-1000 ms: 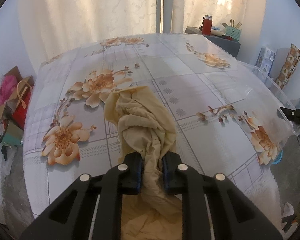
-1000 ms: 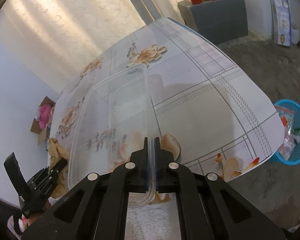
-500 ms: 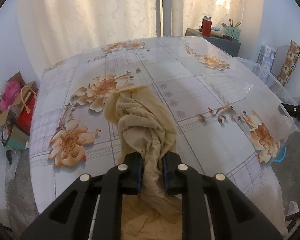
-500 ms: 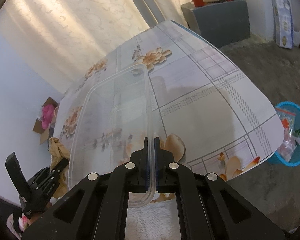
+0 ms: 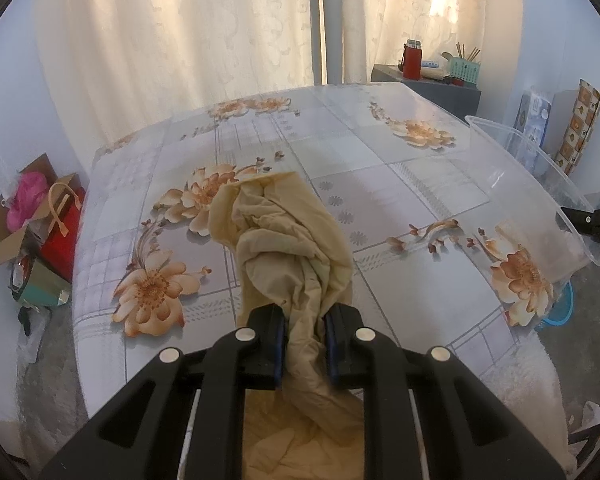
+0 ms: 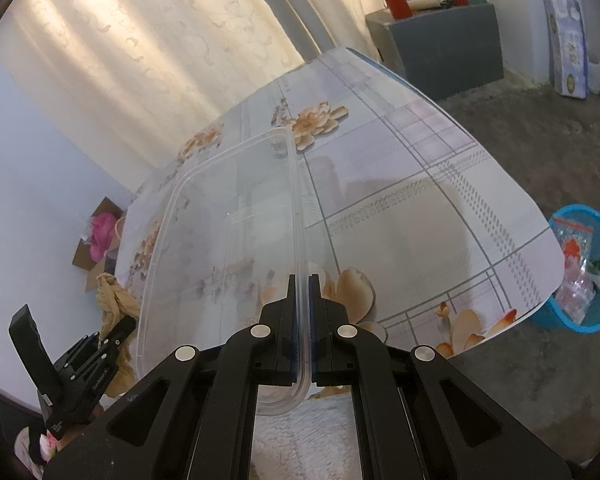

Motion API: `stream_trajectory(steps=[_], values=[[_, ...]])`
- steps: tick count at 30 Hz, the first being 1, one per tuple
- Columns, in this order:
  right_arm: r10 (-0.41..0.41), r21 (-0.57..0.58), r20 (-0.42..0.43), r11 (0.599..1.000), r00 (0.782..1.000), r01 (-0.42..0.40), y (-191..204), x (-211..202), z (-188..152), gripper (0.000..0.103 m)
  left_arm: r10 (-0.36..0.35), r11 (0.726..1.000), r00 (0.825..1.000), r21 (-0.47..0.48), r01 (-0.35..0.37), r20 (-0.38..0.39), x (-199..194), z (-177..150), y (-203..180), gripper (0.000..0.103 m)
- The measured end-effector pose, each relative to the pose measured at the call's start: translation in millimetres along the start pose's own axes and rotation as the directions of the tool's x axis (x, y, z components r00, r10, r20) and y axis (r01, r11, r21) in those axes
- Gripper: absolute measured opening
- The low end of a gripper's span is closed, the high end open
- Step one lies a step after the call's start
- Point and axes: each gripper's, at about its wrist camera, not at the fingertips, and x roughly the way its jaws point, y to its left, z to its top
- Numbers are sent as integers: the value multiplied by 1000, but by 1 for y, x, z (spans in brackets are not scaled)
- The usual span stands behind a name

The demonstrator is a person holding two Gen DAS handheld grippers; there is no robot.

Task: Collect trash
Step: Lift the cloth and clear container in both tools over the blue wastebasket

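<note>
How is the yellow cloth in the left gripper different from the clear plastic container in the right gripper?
The yellow cloth is soft, crumpled and opaque; the clear plastic container is rigid, smooth and see-through, with the flowered tablecloth showing through it. The cloth is bunched between the left gripper jaws; the container is pinched only by its thin rim in the right gripper. Both are held, one per gripper, above the table.

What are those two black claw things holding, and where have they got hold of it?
The left gripper pinches a bunched yellow cloth near its lower end. The right gripper clamps a clear plastic container by its rim.
</note>
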Motion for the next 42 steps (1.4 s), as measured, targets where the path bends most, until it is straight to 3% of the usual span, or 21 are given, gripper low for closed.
stream_trajectory(steps=[9, 16, 22, 30, 36, 38, 42], values=[[15, 21, 36, 1000, 999, -15, -11, -21, -5, 3, -32, 999, 999, 23, 31, 32, -20, 6, -17, 15], [10, 84, 84, 996, 996, -17, -35, -47, -18, 3, -144, 986, 987, 89, 138, 68, -36, 25, -50, 15], [-28, 184, 143, 983, 989, 2, -85, -76, -29, 3, -271, 948, 961, 190, 256, 59, -42, 51, -109, 15], [-196, 380, 240, 920, 951, 94, -188, -138, -53, 3, -448, 839, 894, 340, 425, -12, -45, 78, -224, 15], [-413, 542, 230, 807, 881, 237, -269, -180, -88, 3, -537, 742, 835, 402, 536, -122, -30, 86, -310, 15], [-467, 577, 213, 769, 858, 275, -289, -186, -100, 3, -567, 705, 802, 394, 589, -185, -18, 85, -340, 15], [-501, 643, 168, 708, 849, 290, -319, -181, -121, 3, -595, 659, 740, 339, 672, -313, 18, 74, -390, 15]])
